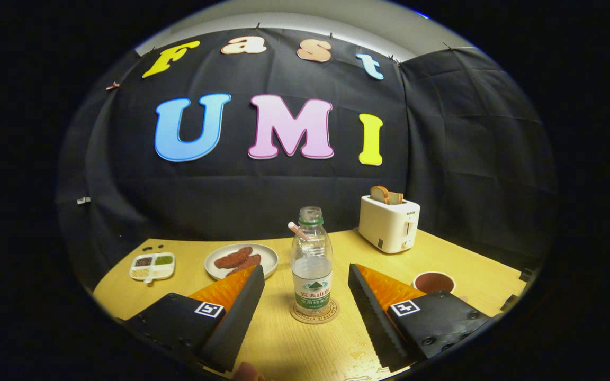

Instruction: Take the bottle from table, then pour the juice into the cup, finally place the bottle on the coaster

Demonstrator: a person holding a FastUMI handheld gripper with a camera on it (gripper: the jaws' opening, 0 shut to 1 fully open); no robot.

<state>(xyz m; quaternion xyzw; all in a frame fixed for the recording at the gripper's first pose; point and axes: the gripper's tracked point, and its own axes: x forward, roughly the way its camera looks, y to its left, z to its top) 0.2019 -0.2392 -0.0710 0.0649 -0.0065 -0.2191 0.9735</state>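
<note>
Claw (pixel 306 286) was held open, bottle (pixel 311 264) stood uncapped and upright on coaster (pixel 314 312) between the untouching fingers, cup (pixel 434 282) seen just beyond the right finger, plate (pixel 241 261) beyond the left, toaster (pixel 389 224) set further back on the counter (pixel 305 344).

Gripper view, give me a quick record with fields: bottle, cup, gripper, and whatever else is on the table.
bottle: uncapped bottle standing upright on the coaster
cup: cup on the table, beyond one finger
gripper: hand-held gripper open, fingers either side of the bottle, not touching
other: toaster with bread, plate of food, small divided dish
</note>
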